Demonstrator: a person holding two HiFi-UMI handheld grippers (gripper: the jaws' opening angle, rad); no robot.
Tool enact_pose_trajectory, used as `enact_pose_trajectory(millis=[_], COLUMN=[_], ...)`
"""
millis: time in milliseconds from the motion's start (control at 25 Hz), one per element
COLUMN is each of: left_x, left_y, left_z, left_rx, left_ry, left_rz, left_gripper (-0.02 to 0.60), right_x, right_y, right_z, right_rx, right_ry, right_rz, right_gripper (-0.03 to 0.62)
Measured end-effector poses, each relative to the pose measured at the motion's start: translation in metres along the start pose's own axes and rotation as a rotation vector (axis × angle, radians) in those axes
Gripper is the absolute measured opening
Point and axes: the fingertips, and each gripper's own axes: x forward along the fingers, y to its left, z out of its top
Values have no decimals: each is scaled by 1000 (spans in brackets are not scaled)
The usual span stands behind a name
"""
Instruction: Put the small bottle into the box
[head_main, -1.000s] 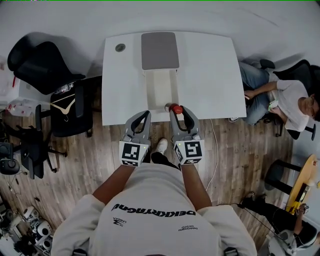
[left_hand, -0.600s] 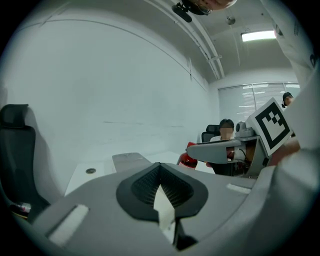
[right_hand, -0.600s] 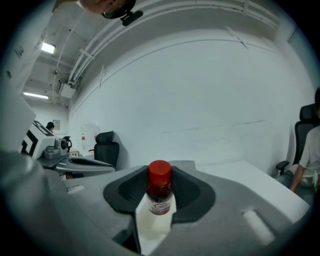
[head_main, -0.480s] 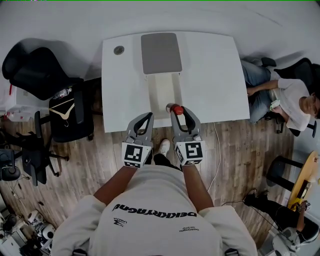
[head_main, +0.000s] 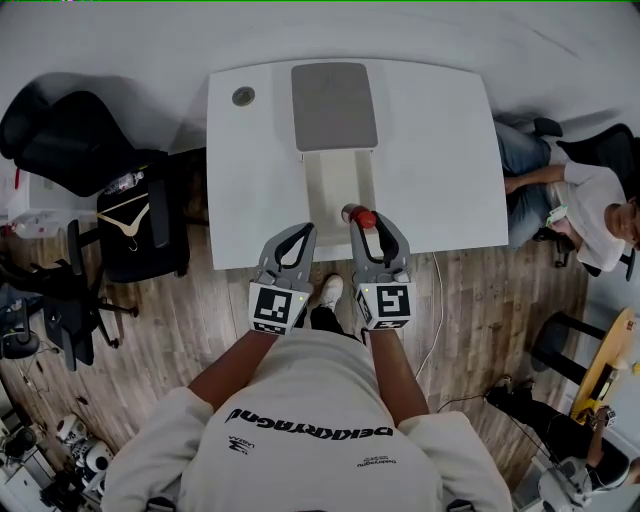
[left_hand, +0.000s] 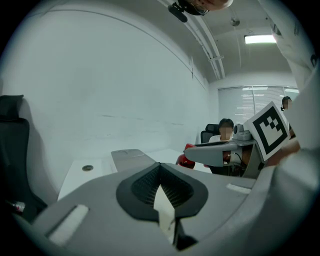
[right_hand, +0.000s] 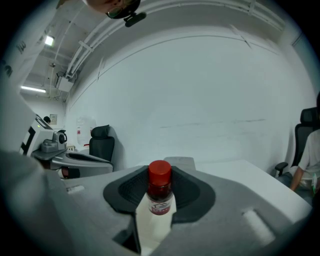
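Observation:
A small bottle (head_main: 362, 217) with a red cap and a white label (right_hand: 160, 192) stands upright between the jaws of my right gripper (head_main: 366, 226), which is shut on it. It hangs over the white table (head_main: 440, 150), just right of the near end of the open white box (head_main: 335, 185). The box's grey lid (head_main: 333, 105) lies folded back behind it. Beside it, my left gripper (head_main: 297, 238) is shut and empty over the table's near edge. In the left gripper view its jaws (left_hand: 160, 167) meet at the tips, with the bottle (left_hand: 186, 159) off to the right.
A round grommet (head_main: 243, 96) sits in the table's far left corner. Black office chairs (head_main: 75, 130) and a hanger (head_main: 125, 215) crowd the floor at left. A seated person (head_main: 560, 195) is close to the table's right side. A white wall rises behind the table.
Both grippers have moved forward and a little down, from the table's near edge to over it. The bottle went along in the right gripper, nearer the box's front end.

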Motion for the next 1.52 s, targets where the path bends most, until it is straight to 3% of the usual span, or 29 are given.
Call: enact_pose_trajectory(millis=[840,1520], left_x=[15,14], left_y=[13,22], left_z=[-14,-21], left_rx=[-12,-26], left_ry=[37,53], left_rz=[-30,-20], left_gripper=[6,6], right_x=[60,72], right_y=[-3,-3], right_z=[-16,-45], right_rx=[-45,-49], right_ry=[22,79], right_rz=[1,4], right_gripper=[135,135])
